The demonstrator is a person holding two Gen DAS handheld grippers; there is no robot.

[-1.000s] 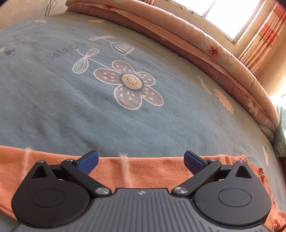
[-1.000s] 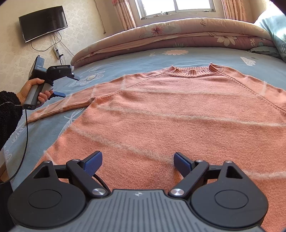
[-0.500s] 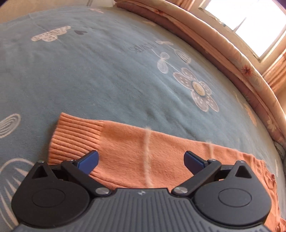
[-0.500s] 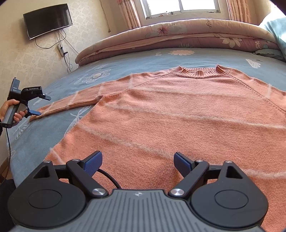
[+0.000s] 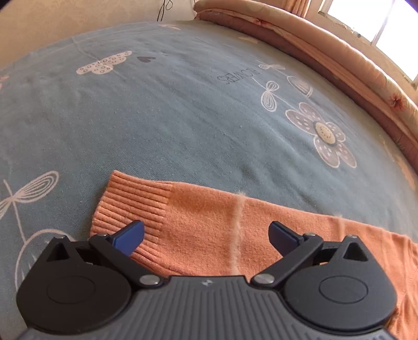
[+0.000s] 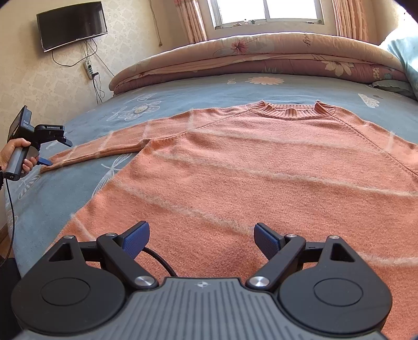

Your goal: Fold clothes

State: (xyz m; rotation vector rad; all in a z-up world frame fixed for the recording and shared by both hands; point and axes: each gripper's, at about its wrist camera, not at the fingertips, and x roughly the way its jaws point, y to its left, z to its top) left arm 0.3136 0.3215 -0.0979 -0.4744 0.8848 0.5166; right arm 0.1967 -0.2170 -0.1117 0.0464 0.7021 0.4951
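An orange knit sweater with thin pale stripes lies flat on the bed, collar toward the far side. Its left sleeve stretches out to the left and ends in a ribbed cuff. My left gripper stands open just over that sleeve end, one blue pad above the cuff and the other further along the sleeve. From the right wrist view the left gripper shows in a hand at the cuff. My right gripper is open above the sweater's lower body, nothing between its fingers.
The blue flowered bedsheet covers the bed. A rolled peach quilt lies along the far edge under the window. A pillow sits at the far right. A wall television hangs left, and a black cable trails from the hand.
My left gripper has travelled outward along the sleeve to the cuff, which came into view. Both grippers stayed open; the right one barely moved.
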